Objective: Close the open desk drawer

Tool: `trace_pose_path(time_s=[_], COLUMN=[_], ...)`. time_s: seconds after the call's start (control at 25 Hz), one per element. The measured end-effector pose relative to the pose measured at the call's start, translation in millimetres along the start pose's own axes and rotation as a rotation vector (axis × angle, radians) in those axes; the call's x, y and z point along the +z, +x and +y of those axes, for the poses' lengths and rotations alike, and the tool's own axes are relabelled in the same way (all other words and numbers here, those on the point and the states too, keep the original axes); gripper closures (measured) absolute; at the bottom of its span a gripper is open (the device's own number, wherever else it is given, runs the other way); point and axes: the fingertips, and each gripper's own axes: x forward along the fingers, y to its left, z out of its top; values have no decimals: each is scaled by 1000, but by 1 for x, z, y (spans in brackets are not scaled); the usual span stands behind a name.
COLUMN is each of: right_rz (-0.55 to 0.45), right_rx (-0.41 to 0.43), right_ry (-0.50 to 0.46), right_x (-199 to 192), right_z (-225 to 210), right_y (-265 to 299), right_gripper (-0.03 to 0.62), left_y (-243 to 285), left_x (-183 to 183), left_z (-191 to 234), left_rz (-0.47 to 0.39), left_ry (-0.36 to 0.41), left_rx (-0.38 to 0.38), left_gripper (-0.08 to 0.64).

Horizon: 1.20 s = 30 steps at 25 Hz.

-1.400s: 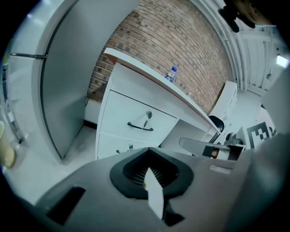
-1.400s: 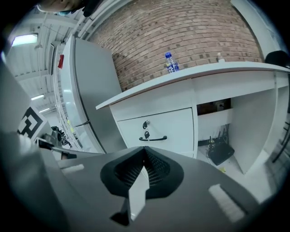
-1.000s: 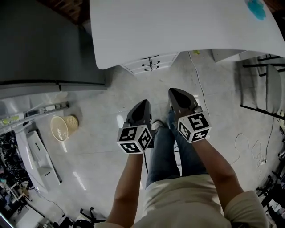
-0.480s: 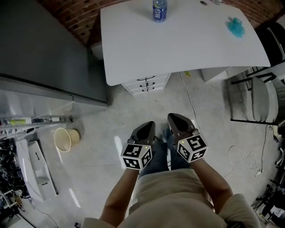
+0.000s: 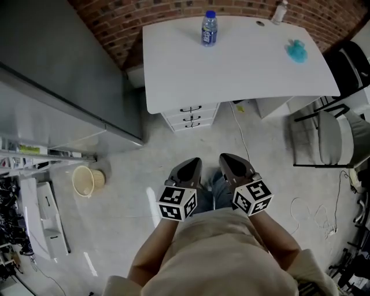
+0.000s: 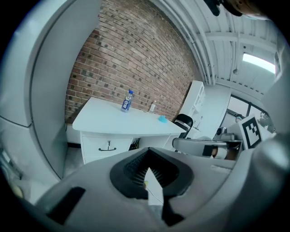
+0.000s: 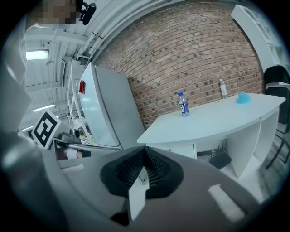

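A white desk [image 5: 243, 63] stands against a brick wall, well ahead of me. Under its left end is a white drawer unit [image 5: 191, 116] with three black-handled fronts; from here they look about level with each other. In the left gripper view the top drawer front [image 6: 107, 146] shows under the desk's edge. My left gripper [image 5: 191, 164] and right gripper [image 5: 226, 159] hang side by side in front of my body, far short of the desk. Both are shut with nothing between the jaws, as the left gripper [image 6: 147, 168] and right gripper [image 7: 144, 168] show in their own views.
A blue-labelled bottle [image 5: 208, 28], a small bottle [image 5: 280, 11] and a teal object [image 5: 296, 51] stand on the desk. A tall grey cabinet [image 5: 58, 75] is at the left, a wicker basket [image 5: 85, 180] on the floor, chairs [image 5: 329, 139] and cables [image 5: 306, 208] at the right.
Both grippers have risen and the view has pulled back and up: the whole desktop and brick wall now show. The jaws stayed shut.
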Motion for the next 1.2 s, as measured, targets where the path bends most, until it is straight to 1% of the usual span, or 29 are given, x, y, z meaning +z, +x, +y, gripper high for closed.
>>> trace_pose_path(time_s=[0.2, 0.48, 0.56, 0.72, 0.96, 1.2], right_rz=[-2, -4, -9, -13, -14, -6], right_rx=[49, 114, 123, 112, 168, 186], right_ry=[-16, -72, -79, -120, -153, -160], right_x=[11, 19, 19, 18, 17, 15], right_z=[26, 52, 56, 61, 74, 76], right_y=[-16, -31, -34, -38, -37, -35], right_gripper=[586, 585, 585, 585, 585, 586], left_y=[-24, -47, -53, -61, -67, -67], left_x=[10, 15, 16, 18, 20, 18], left_z=[-7, -14, -13, -13, -13, -16], left_rz=[-30, -50, -63, -88, -111, -109], left_ry=[-11, 3, -2, -7, -4, -1], left_rx=[26, 57, 73, 94, 113, 122], left_gripper=[561, 561, 561, 561, 561, 561])
